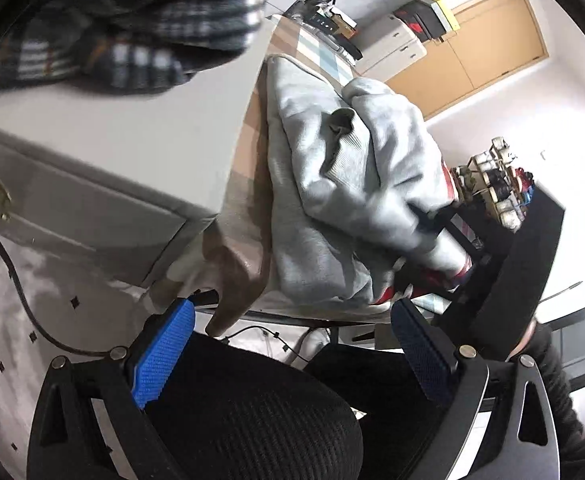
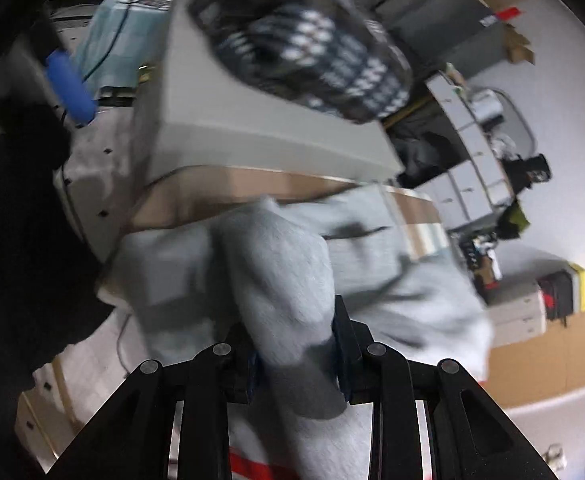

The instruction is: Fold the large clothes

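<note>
A light grey sweatshirt [image 1: 332,200] lies bunched on a table covered by a checked cloth [image 1: 248,152]. My left gripper [image 1: 292,360] is open, its blue pads [image 1: 164,356] wide apart with nothing between them, hanging off the table's edge over a black mesh chair [image 1: 252,432]. In the right wrist view my right gripper [image 2: 296,356] is shut on a thick fold of the grey sweatshirt [image 2: 284,272], which runs up out of the jaws and spreads over the table. A red and white print shows at the garment's lower edge [image 2: 248,464].
A pale grey box [image 1: 112,140] stands on the table beside the sweatshirt, with a dark plaid garment [image 1: 132,28] heaped on top. White drawer units [image 2: 472,152], a wooden door [image 1: 492,44], a black shelf with small items [image 1: 500,192] and a floor cable [image 1: 24,292] surround the table.
</note>
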`<action>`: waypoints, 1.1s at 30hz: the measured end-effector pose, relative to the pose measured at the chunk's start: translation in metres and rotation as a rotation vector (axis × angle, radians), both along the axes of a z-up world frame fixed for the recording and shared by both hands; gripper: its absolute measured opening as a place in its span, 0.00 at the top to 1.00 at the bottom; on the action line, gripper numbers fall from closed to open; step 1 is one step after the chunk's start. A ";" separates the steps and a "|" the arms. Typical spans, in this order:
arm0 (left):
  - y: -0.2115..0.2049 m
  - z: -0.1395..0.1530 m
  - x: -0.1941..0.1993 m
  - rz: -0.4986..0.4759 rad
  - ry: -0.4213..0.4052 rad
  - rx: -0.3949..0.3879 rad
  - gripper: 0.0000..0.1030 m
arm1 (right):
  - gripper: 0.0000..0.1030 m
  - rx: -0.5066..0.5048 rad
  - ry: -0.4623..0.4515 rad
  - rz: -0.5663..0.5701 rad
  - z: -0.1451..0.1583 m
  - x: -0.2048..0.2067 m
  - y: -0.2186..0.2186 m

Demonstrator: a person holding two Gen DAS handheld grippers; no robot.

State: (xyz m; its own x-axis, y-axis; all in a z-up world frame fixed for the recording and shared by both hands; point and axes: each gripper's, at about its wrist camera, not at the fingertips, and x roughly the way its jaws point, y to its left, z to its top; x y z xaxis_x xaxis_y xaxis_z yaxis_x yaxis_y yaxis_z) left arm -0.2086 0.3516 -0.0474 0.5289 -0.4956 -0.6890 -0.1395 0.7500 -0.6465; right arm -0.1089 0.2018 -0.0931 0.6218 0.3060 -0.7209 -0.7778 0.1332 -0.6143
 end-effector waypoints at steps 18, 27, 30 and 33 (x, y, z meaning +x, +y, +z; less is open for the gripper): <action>-0.056 0.084 0.129 -0.170 -0.105 0.085 0.07 | 0.09 0.606 0.694 0.016 0.049 0.008 -0.103; -0.095 0.022 0.251 -0.218 0.152 -0.056 0.07 | 0.00 0.982 0.746 -0.156 0.067 0.049 -0.227; -0.103 0.002 0.276 -0.203 0.262 -0.049 0.07 | 0.00 0.997 0.760 -0.244 0.067 0.060 -0.238; -0.110 -0.009 0.283 -0.198 0.323 -0.020 0.07 | 0.00 1.030 0.760 -0.225 0.076 0.058 -0.247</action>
State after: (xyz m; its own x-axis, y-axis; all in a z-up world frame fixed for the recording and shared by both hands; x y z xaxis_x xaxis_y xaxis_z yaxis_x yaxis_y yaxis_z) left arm 0.0742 0.2417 -0.0565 0.1782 -0.5812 -0.7940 -0.1923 0.7708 -0.6074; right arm -0.0511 -0.0453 -0.0171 0.2739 0.8695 -0.4110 -0.7828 0.4499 0.4299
